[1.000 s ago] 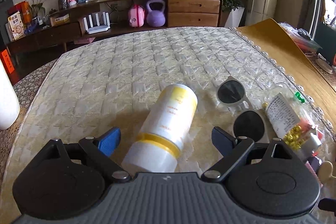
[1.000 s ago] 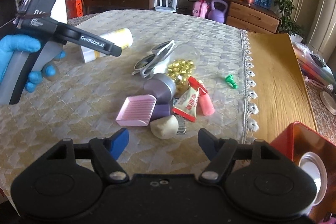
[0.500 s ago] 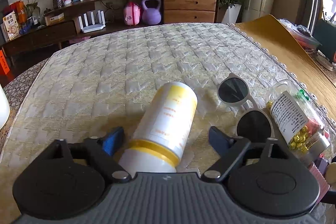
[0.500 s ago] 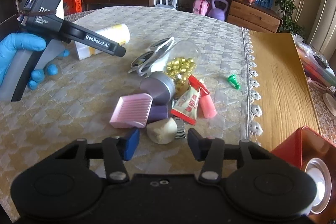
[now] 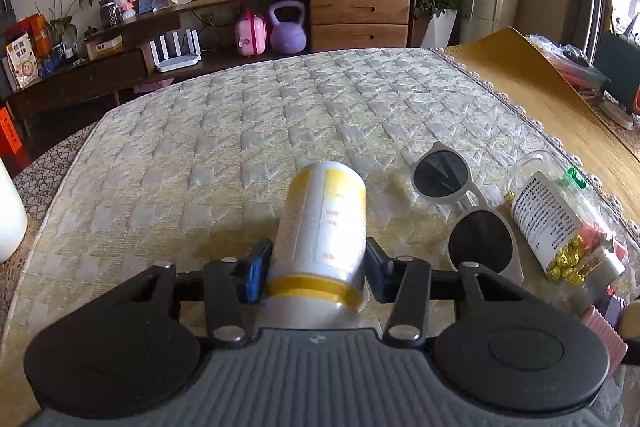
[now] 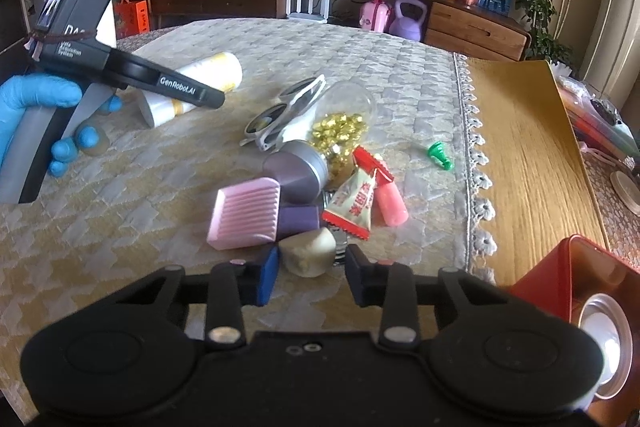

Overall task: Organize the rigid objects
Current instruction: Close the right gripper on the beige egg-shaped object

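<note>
The lying bottle (image 5: 322,227) is enclosed by the closing left gripper (image 5: 318,269), both pads touching; open quilted cloth (image 5: 240,131) is seen beyond. The cream lump (image 6: 307,255) is flanked, untouched, by the closing right gripper (image 6: 311,277).

The left gripper (image 5: 316,269) is pointed downward at a slant, and its jaws are being closed around a white-and-yellow bottle (image 5: 322,227) lying between them, with the blue pads (image 5: 256,273) drawn up against its sides. It is held by a blue-gloved hand (image 6: 44,119) wrapped around the grey handle. The right gripper (image 6: 310,277) is angled down likewise; its jaws are being closed, with a cream-coloured lump (image 6: 308,255) set between the fingertips, which are not yet pressed on it.
</note>
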`<state>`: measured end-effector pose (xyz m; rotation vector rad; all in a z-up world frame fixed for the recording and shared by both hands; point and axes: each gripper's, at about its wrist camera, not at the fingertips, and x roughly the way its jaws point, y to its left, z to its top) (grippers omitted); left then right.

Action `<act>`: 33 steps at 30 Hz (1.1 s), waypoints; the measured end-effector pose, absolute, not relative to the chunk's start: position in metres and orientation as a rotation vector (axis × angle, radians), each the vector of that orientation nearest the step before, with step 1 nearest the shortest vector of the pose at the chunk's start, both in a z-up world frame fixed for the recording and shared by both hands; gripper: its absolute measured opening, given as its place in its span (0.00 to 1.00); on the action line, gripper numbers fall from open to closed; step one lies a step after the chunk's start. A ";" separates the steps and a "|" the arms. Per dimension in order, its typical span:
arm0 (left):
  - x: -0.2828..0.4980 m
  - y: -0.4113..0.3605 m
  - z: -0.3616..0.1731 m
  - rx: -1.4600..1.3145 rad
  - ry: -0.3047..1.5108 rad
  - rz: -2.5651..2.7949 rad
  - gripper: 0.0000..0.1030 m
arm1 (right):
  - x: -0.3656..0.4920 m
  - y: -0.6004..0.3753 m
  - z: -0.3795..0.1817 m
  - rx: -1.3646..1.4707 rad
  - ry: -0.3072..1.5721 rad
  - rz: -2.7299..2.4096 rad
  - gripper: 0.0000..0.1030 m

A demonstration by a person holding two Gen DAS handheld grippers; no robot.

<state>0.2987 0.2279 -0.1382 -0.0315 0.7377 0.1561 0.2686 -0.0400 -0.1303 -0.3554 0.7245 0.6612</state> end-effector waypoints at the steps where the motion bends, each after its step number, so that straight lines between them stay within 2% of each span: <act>1: 0.298 0.227 -0.137 -0.031 0.740 0.157 0.44 | 0.269 -0.040 -0.129 -0.352 0.722 0.657 0.29; 18: 0.263 0.205 -0.112 -0.040 0.769 0.167 0.44 | 0.240 -0.067 -0.106 -0.291 0.705 0.622 0.29; 33: 0.214 0.144 -0.063 -0.049 0.764 0.065 0.44 | 0.207 -0.121 -0.065 -0.182 0.678 0.561 0.29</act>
